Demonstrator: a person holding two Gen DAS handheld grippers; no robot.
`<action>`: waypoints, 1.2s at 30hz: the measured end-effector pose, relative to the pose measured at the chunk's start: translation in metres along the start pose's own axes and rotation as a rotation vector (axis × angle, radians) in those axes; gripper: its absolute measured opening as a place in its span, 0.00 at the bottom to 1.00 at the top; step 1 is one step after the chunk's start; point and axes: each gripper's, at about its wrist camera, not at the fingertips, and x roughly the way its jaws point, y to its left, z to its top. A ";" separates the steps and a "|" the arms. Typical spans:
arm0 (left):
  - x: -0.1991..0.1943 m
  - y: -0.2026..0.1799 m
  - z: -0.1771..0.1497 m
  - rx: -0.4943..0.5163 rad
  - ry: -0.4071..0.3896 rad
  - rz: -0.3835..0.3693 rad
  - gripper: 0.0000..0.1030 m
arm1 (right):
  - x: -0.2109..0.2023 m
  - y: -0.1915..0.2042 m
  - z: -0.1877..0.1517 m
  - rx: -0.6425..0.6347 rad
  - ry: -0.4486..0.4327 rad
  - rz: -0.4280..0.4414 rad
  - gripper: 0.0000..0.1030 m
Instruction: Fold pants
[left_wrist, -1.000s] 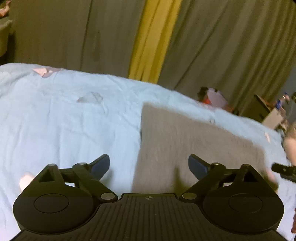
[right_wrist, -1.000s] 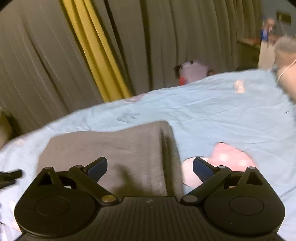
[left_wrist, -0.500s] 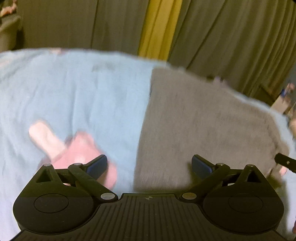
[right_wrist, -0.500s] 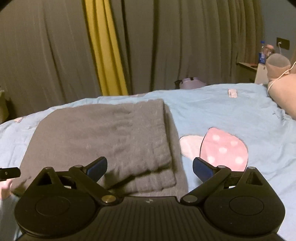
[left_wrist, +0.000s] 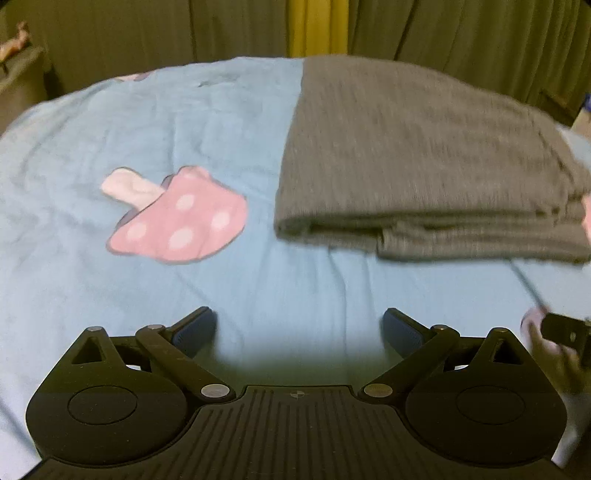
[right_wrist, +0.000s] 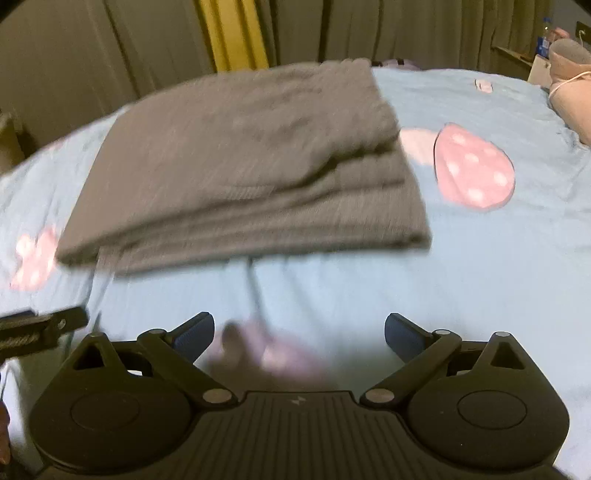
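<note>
The grey pants (left_wrist: 417, 155) lie folded in a flat stack on the light blue bedsheet (left_wrist: 295, 295); they also show in the right wrist view (right_wrist: 243, 158). My left gripper (left_wrist: 299, 328) is open and empty, above bare sheet in front of the stack and apart from it. My right gripper (right_wrist: 299, 332) is open and empty, also in front of the stack. Part of the other gripper shows at each view's edge (left_wrist: 565, 332) (right_wrist: 40, 326).
Pink mushroom prints (left_wrist: 177, 221) (right_wrist: 472, 166) mark the sheet left and right of the pants. Grey curtains with a yellow strip (left_wrist: 317, 26) hang behind the bed. A pinkish pillow or bundle (right_wrist: 572, 99) lies at the far right.
Both grippers have pulled back toward the near side of the bed; the folded pants now lie farther ahead, with bare sheet between them and the fingers. Both stay open.
</note>
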 end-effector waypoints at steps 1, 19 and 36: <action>-0.005 -0.001 -0.005 0.006 0.002 0.007 0.98 | -0.005 0.008 -0.007 -0.038 0.001 -0.033 0.96; -0.111 -0.019 -0.033 -0.016 -0.155 0.012 0.99 | -0.097 -0.015 -0.027 0.076 -0.194 -0.045 0.96; -0.090 -0.034 -0.002 0.143 -0.070 0.034 0.99 | -0.074 0.001 -0.011 -0.040 -0.135 -0.059 0.96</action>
